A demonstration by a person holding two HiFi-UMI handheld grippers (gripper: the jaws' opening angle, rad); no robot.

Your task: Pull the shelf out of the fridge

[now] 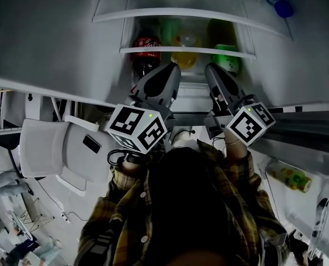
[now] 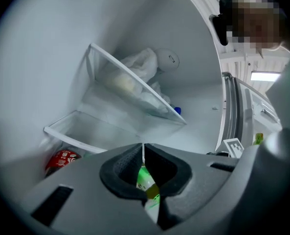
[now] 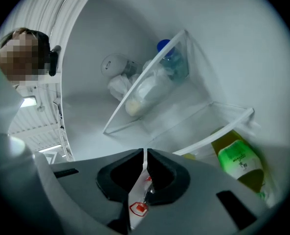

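Observation:
The fridge stands open in front of me. Both grippers reach in under a white-edged shelf (image 1: 186,50). My left gripper (image 1: 174,66) and my right gripper (image 1: 209,68) are each shut on the thin white front edge of a lower shelf (image 1: 193,85). In the left gripper view that edge (image 2: 143,154) shows as a thin strip pinched between the pads of the left gripper (image 2: 143,148). The right gripper (image 3: 145,155) pinches the same strip (image 3: 145,161). Behind stand a red-labelled bottle (image 1: 146,49), a yellow one (image 1: 185,53) and a green one (image 1: 226,59).
Two more shelves sit higher up; the top one carries plastic bags (image 2: 140,65) and a blue-capped bottle (image 1: 283,7). The fridge walls close in on both sides. A door bin at the right holds a small bottle (image 1: 289,176). White door parts (image 1: 53,148) lie at the left.

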